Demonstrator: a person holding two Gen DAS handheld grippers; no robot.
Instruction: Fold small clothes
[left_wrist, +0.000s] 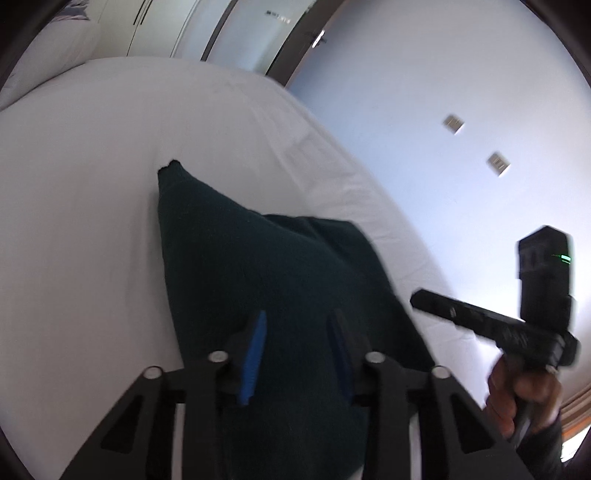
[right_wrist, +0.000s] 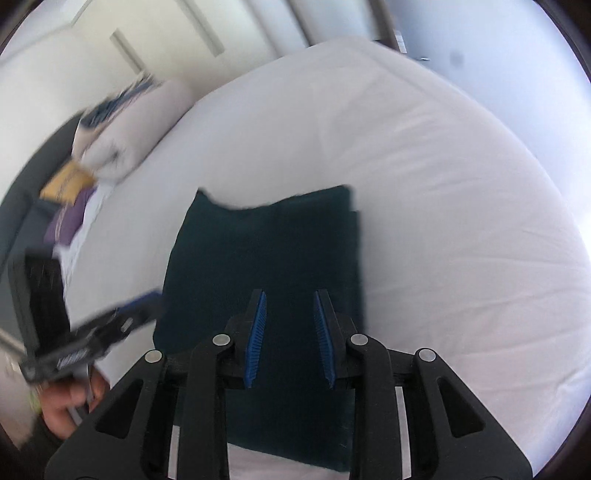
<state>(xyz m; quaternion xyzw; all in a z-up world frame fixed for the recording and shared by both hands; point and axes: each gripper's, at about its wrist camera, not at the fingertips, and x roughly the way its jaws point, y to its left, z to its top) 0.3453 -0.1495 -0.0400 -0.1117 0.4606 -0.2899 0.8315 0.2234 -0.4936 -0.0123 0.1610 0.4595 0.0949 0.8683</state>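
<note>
A dark green garment (left_wrist: 277, 266) lies folded into a rough rectangle on the white bed (left_wrist: 92, 184). In the right wrist view the same garment (right_wrist: 277, 240) shows its far edge uneven, with one corner raised. My left gripper (left_wrist: 299, 319) hovers over the near part of the cloth, blue pads apart and nothing pinched between them. My right gripper (right_wrist: 290, 295) is also above the cloth, with a clear gap between its pads. Each view shows the other gripper at the side, held in a hand (left_wrist: 517, 398), blurred.
White pillows (right_wrist: 122, 140) lie at the bed's far left, with a purple garment (right_wrist: 68, 221) and a yellow one (right_wrist: 66, 181) beside them. A pale wall with two sockets (left_wrist: 453, 123) runs along the bed's right edge. Wardrobe doors (left_wrist: 147, 26) stand beyond.
</note>
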